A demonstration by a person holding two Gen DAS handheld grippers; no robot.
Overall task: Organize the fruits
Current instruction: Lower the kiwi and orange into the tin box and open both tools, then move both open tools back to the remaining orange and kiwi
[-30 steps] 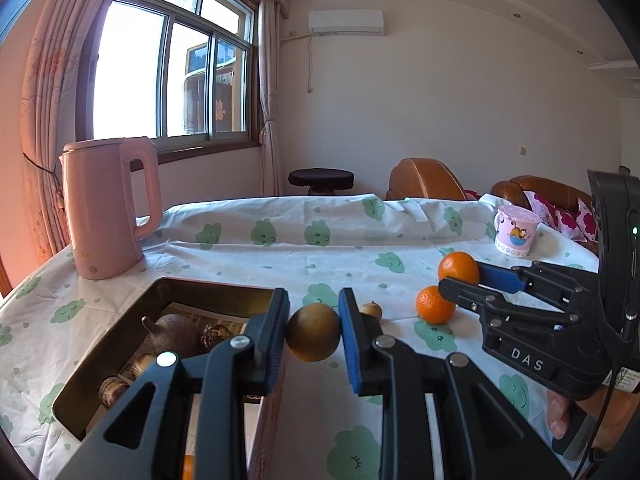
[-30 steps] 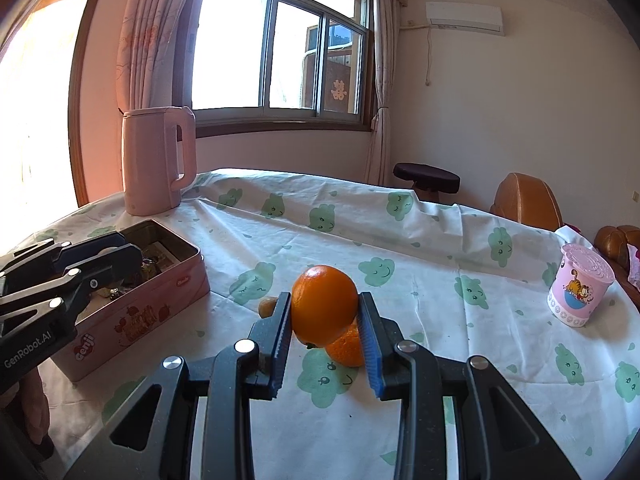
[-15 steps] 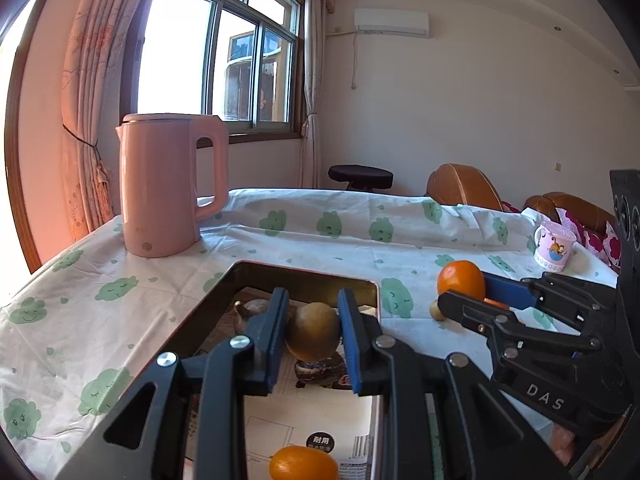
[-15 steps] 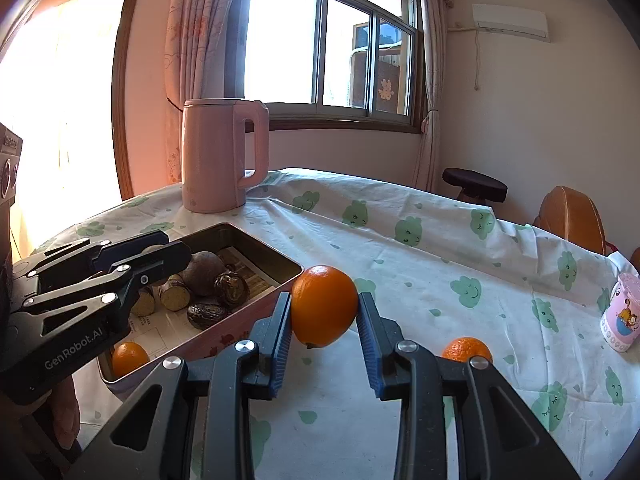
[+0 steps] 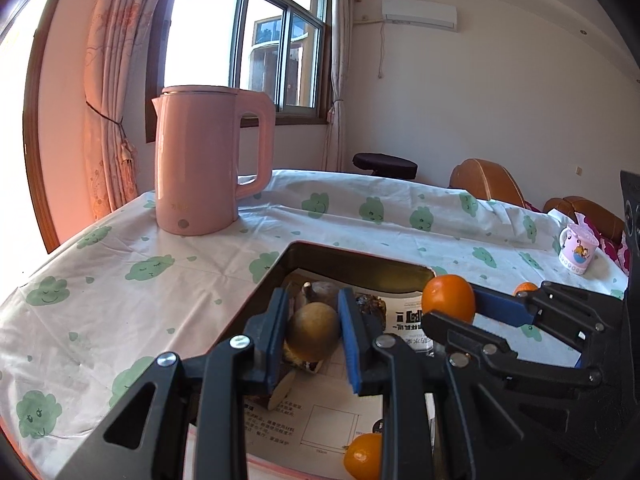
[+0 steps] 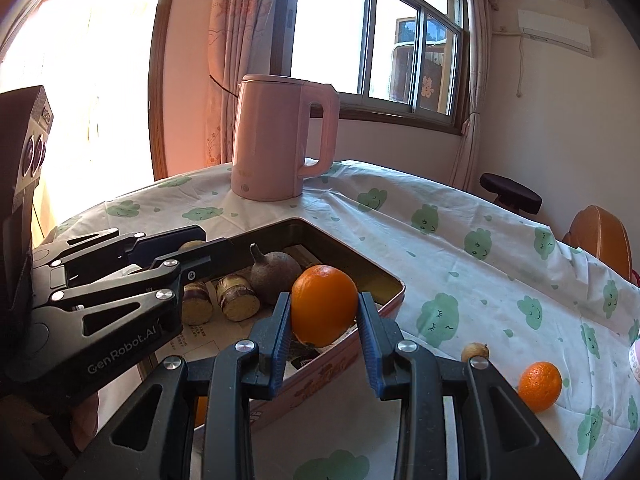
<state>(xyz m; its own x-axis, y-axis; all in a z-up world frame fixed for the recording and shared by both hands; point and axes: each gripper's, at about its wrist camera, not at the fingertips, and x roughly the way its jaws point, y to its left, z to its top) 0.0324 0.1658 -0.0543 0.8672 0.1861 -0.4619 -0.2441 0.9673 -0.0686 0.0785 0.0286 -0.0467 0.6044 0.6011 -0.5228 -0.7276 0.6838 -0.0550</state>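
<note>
Round brown fruit (image 5: 313, 330) and orange (image 6: 323, 305), above open tin (image 6: 362, 256)

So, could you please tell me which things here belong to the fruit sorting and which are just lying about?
Job:
- orange in right gripper
- brown fruit in left gripper
- tin box
- loose orange
- small brown fruit on the tablecloth

Lying about:
- pink kettle
- cartoon cup

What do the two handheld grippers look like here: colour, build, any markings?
Both are black plastic with angular linkage arms, silver rivets at the pivots and blue ribbed pads on the fingers. The left gripper carries white "GenRobot.AI" lettering on its side. The right gripper shows no readable marking in these frames. A bit of bare hand shows beneath the left one; no sleeves or cables are visible.
</note>
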